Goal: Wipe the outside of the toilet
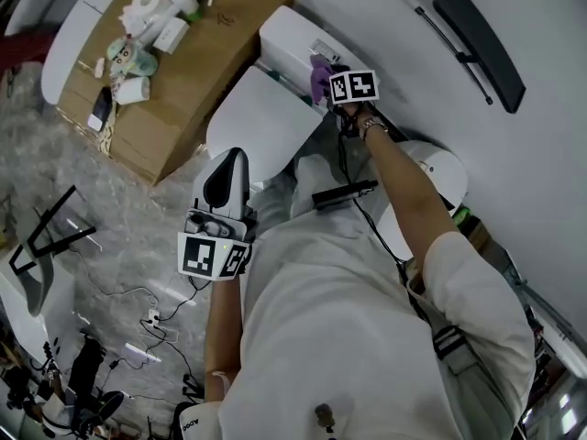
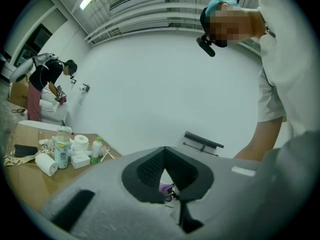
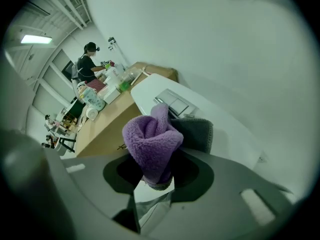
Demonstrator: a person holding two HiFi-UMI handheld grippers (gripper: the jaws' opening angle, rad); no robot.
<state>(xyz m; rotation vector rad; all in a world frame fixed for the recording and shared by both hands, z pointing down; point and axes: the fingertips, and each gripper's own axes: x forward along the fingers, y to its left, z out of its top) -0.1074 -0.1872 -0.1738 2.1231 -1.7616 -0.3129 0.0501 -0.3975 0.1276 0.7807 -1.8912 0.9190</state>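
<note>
1. the room is bare: a plain white wall (image 1: 385,16) stands over a grey marbled floor (image 1: 55,172) strewn with cables, and a black bar fitting (image 1: 479,44) is fixed to the wall.
2. the toilet (image 1: 261,122) stands against that wall with its lid down and its tank (image 1: 292,37) behind. the shut lid leaves the whole outer shell free for wiping.
3. a cardboard box (image 1: 188,81) stands just beside the toilet and serves as a side table. it carries a toilet roll (image 1: 142,3), bottles and a phone (image 1: 101,108), probably kept there as supplies within reach.
4. the person (image 1: 348,319), in a white top, stands over the bowl with the right arm stretched forward to the tank.
5. the right gripper (image 3: 155,180) is clenched on a purple cloth (image 3: 150,141). the cloth is bunched and pokes out past the jaws, so that fabric rather than plastic would meet the porcelain. it is held at the tank's top, near the flush buttons (image 3: 172,103). whether it touches the surface cannot be told.
6. the left gripper (image 2: 167,154) is held back near the front of the lid, its jaws pressed together on nothing. it seems idle, likely kept clear of the wiping arm.
7. no writing can be read. the cubes on both grippers bear only black-and-white square markers, and the bottle labels are too small to make out.
</note>
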